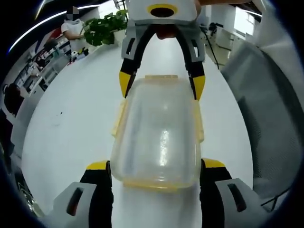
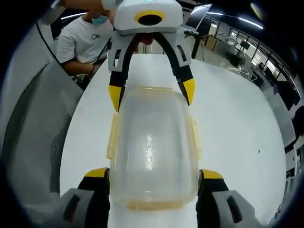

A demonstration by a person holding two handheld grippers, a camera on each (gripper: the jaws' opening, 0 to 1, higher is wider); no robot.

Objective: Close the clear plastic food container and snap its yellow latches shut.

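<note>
Here one clear plastic food container (image 1: 156, 135) lies lid-on at the centre of the frame in the left gripper view, on a white table (image 1: 71, 128). The left gripper (image 1: 156, 167) rises from the bottom edge, its two yellow-tipped jaws spread to either side of the container's near end; I cannot tell whether they touch its walls. At the top centre the right gripper (image 1: 161, 85) faces it, jaws likewise spread around the far end. Yellow latches (image 1: 118, 118) run along the container's edges, four as far as can be counted, one per side; whether they are snapped down is unclear. A green plant (image 1: 105, 28) sits upper left. In the right gripper view one person in a white shirt (image 2: 83, 42) sits upper left.
</note>
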